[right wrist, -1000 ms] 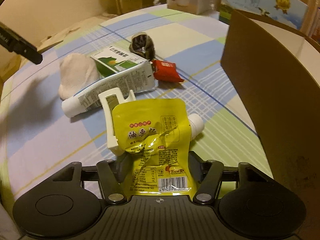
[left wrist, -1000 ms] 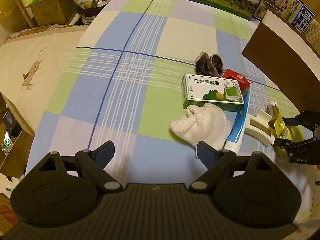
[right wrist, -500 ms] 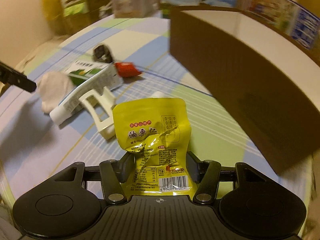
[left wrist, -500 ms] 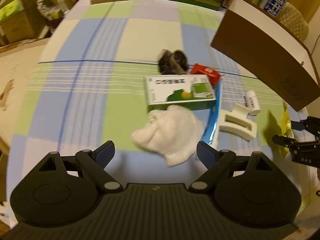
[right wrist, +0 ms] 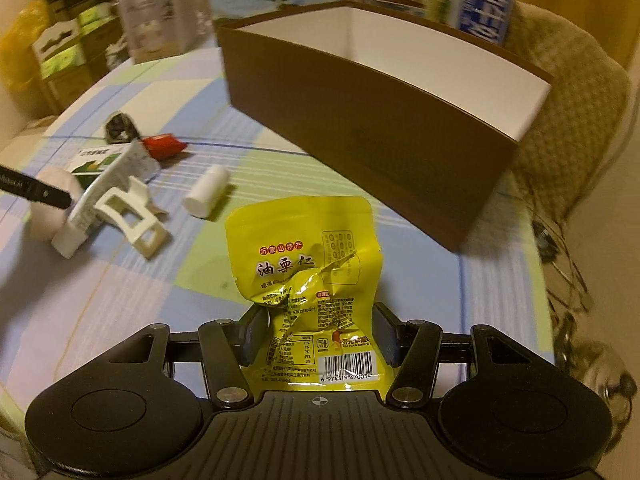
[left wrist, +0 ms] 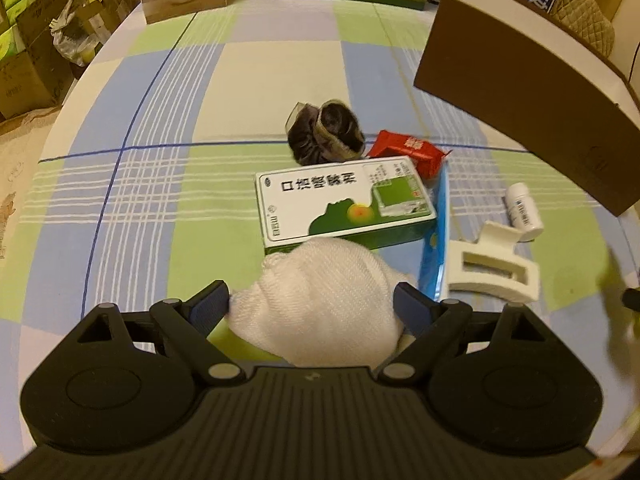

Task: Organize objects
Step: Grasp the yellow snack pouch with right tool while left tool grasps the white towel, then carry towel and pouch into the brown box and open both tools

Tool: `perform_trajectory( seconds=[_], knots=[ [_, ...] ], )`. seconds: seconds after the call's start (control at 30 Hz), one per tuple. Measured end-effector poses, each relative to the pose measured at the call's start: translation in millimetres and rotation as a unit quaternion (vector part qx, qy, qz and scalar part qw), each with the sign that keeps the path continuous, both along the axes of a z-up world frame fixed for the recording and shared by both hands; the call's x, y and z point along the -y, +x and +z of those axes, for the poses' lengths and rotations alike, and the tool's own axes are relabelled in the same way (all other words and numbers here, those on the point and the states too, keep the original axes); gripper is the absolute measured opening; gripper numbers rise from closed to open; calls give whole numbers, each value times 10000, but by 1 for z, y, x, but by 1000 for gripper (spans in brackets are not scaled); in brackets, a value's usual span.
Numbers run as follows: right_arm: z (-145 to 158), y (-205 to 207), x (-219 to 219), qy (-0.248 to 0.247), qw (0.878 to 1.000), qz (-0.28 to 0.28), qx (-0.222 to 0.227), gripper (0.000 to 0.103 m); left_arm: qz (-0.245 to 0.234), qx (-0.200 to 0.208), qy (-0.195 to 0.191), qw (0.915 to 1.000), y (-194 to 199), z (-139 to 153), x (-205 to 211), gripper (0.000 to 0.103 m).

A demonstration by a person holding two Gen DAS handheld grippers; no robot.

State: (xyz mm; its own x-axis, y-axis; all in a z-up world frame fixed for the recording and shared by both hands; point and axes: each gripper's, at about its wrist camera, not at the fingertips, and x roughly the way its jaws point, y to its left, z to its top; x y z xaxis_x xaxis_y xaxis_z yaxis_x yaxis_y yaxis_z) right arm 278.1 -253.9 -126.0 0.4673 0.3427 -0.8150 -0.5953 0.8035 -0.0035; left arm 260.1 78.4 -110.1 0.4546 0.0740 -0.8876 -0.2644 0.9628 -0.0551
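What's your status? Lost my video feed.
Right hand-held gripper shut on yellow packet, facing brown box. Left hand-held gripper open around white cloth.

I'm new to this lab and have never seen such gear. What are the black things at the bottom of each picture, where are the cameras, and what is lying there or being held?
Those black shapes are two hand-held grippers, one in each of a person's hands, and there is no robot arm. Each carries a fisheye camera looking forward along its two fingers, so there is one picture per hand.

The left gripper is open, its fingers on either side of a white cloth. The right gripper is shut on a yellow snack pouch, in front of an open brown box.

On the checked tablecloth lie a green-and-white carton, a red packet, a dark scrunchie, a white clip and a small white bottle.
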Motion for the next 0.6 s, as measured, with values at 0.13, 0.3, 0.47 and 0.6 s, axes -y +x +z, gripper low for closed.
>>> perform_trajectory(
  seconds=[0.13, 0.3, 0.47, 0.6],
  knots=[
    [3, -3, 10, 31, 9998, -212, -16, 53, 37, -162, -111, 9998, 3, -10, -6, 88],
    [5, -6, 14, 73, 9995, -318, -32, 53, 195, -59, -298, 9994, -1, -14, -8, 76],
    [7, -3, 16, 115, 9992, -373, -76, 53, 137, 55, -494, 9987, -5, -8, -8, 50],
    [9, -2, 18, 147, 9990, -415, -100, 53, 91, 129, -420, 9990, -9, 0, -5, 44]
  ],
)
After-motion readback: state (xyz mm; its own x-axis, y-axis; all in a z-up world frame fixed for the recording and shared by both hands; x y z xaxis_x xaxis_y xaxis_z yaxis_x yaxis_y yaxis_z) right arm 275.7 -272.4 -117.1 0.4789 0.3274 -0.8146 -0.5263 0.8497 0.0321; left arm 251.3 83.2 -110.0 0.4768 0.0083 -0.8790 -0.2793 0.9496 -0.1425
